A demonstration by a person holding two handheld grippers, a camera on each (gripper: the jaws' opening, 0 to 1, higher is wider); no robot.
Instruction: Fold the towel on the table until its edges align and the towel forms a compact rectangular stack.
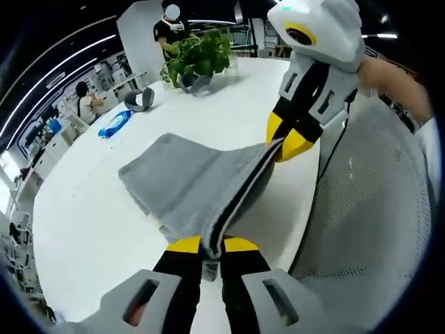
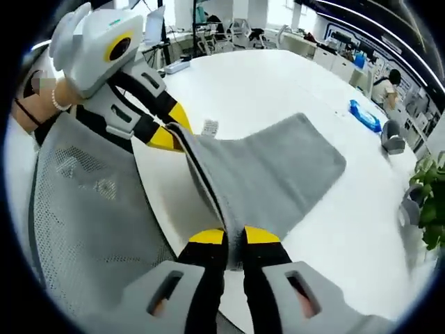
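As both grippers pinched its near edge, the gray towel [image 1: 188, 184] hung lifted above the white table [image 1: 90, 229], apparently for a fold. The left gripper [image 1: 212, 247] clamped one corner at six o'clock, while the right gripper [image 2: 234, 240] held the other, the far end resting on the table toward twelve.

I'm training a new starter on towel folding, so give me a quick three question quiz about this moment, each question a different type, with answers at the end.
1. True or false: both grippers are shut on the grey towel.
2. Multiple choice: what stands at the far side of the white table in the left gripper view? A) a potted plant B) a kettle C) a stack of plates.
3. Fill in: the held edge of the towel is lifted while its far part rests on the ____.

Key
1. True: the left gripper and the right gripper each pinch one end of the same edge.
2. A.
3. table.
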